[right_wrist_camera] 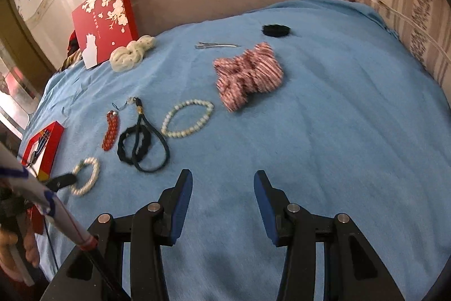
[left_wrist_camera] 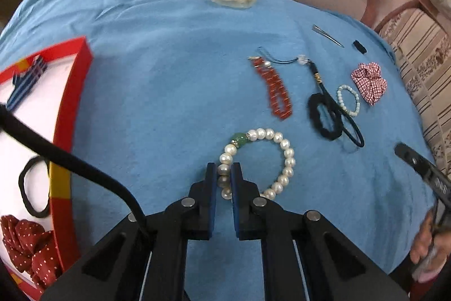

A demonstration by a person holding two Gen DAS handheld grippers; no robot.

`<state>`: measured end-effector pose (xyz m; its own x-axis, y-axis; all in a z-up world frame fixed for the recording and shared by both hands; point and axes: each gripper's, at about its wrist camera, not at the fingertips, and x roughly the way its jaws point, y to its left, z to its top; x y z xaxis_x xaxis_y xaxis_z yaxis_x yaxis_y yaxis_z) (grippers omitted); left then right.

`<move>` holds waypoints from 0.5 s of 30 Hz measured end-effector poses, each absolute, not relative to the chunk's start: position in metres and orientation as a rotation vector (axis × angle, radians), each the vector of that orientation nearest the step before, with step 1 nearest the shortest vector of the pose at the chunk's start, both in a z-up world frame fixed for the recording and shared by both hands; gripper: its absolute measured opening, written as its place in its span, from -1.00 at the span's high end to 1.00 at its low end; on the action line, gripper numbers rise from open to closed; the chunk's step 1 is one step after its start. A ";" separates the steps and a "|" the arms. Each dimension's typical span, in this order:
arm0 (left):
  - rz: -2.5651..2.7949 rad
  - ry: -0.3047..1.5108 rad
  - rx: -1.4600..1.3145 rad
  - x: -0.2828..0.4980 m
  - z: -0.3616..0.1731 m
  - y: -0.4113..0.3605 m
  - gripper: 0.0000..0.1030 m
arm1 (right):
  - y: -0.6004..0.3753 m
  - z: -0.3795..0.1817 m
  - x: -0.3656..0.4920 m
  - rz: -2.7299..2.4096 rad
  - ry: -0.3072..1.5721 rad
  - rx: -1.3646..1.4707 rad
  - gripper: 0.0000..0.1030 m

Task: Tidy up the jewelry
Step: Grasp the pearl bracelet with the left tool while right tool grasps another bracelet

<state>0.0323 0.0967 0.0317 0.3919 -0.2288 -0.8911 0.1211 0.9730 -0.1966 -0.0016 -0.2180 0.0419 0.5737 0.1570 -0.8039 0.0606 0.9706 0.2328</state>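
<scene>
While right tongs (right_wrist_camera: 222,206) gape empty, left tongs (left_wrist_camera: 224,179) clamp pearl bracelet (left_wrist_camera: 282,157) — near edge.

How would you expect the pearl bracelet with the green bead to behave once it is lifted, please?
The pearl bracelet, pinched by the left gripper at one bead, will probably sag and swing from that point. Its round, glossy pearls could slip between the pads.

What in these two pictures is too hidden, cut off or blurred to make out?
- Red box, left wrist view: cut by the left edge, so its contents show only in part; a black cable crosses it.
- Pearl bracelet, left wrist view: the beads between the left gripper pads are partly covered.
- Checked scrunchie, right wrist view: blurred, pattern unclear.
- Hair clip, right wrist view: too small for detail.
</scene>
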 end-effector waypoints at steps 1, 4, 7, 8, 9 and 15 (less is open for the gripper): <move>-0.237 1.148 -0.118 0.032 0.030 0.100 0.82 | -0.215 0.042 0.006 0.059 0.961 0.243 0.05; -0.272 1.135 -0.163 0.037 0.027 0.101 0.70 | -0.209 0.039 0.029 0.058 0.975 0.256 0.05; -0.314 1.117 -0.180 0.040 0.026 0.094 0.35 | -0.204 0.032 0.053 0.045 0.994 0.275 0.05; -0.319 1.107 -0.172 0.040 0.026 0.091 0.32 | -0.201 0.029 0.061 0.039 1.003 0.272 0.05; -0.319 1.100 -0.159 0.039 0.026 0.087 0.28 | -0.197 0.025 0.068 0.036 1.011 0.267 0.05; -0.308 1.041 -0.086 0.036 0.024 0.075 0.25 | -0.172 0.009 0.092 -0.009 1.024 0.169 0.29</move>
